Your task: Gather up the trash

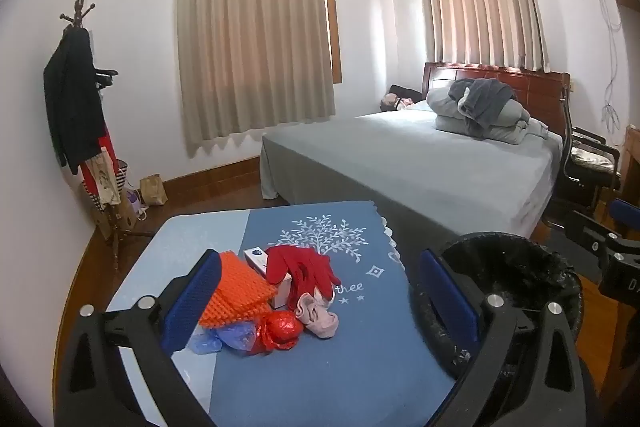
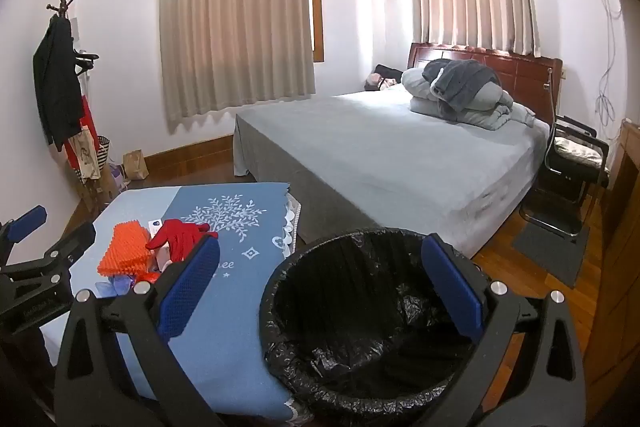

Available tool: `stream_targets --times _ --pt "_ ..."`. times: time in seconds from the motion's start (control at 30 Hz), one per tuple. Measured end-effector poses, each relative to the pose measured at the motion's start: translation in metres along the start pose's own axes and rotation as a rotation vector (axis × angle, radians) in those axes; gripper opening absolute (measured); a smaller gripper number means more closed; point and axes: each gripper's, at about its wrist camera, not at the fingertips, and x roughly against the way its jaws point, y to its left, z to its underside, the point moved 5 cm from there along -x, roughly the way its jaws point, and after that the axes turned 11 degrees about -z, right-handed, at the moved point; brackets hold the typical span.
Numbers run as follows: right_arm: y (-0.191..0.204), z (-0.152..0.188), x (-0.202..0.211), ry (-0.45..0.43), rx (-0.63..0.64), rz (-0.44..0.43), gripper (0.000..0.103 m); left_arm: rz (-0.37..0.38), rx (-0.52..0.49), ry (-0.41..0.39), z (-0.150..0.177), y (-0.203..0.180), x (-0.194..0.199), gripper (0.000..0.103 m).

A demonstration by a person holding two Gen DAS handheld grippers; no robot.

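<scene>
A small pile lies on the blue tablecloth (image 1: 320,367): an orange spiky mat (image 1: 236,291), a red glove (image 1: 304,267), a white box (image 1: 260,259), a pink sock (image 1: 318,313), a crumpled red wrapper (image 1: 282,327) and a blue plastic scrap (image 1: 224,337). A bin with a black liner (image 2: 372,323) stands at the table's right side. My left gripper (image 1: 320,303) is open above the pile. My right gripper (image 2: 320,291) is open above the bin's left rim. The pile also shows in the right wrist view (image 2: 128,247).
A bed (image 2: 400,155) with folded bedding stands behind the table. A coat stand (image 1: 84,115) with clothes and bags is at the left wall. A black chair (image 2: 572,167) stands at the right beside the bed. Wooden floor lies around.
</scene>
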Motion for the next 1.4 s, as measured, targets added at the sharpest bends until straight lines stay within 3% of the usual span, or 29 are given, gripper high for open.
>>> stream_targets --times 1.4 --pt "0.0010 0.0010 -0.0023 0.010 -0.007 -0.002 0.098 -0.005 -0.002 0.006 -0.0015 -0.0002 0.0004 0.097"
